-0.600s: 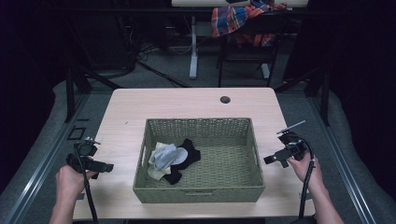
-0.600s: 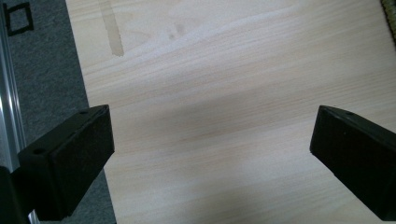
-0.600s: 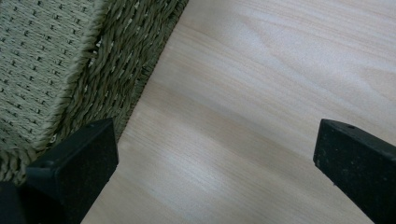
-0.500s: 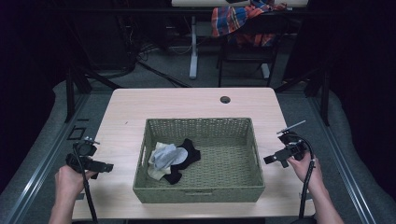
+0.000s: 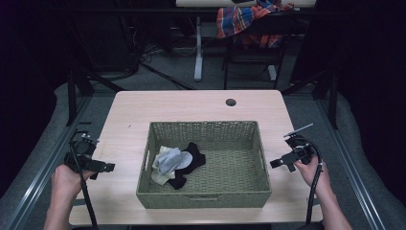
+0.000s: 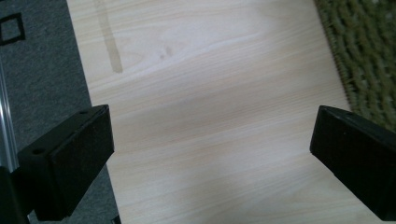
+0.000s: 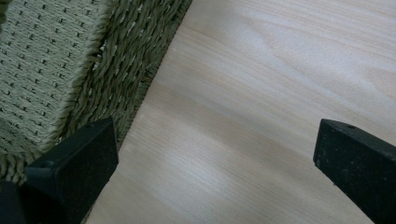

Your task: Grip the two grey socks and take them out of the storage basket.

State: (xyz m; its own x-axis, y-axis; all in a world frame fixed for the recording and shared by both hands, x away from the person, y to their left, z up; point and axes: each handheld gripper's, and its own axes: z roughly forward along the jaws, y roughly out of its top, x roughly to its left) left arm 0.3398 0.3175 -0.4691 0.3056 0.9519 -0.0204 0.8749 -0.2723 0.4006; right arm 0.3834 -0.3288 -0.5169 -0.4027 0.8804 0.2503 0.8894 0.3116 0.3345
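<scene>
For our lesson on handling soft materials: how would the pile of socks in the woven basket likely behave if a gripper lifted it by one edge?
The socks lie crumpled and draped over each other, so they would probably hang limp. They look thin, so likely light. Being loosely piled in the basket, one pinch might lift only a single sock.

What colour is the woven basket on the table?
Olive green; the basket shows best in the high view.

A green woven basket (image 5: 206, 165), rectangular and open-topped, stands upright in the middle of the counter (image 5: 191, 108). In its left half, toward the near side, lies a loose heap of socks (image 5: 177, 163): a grey one on top, a pale one beneath, a black one spreading right.
</scene>
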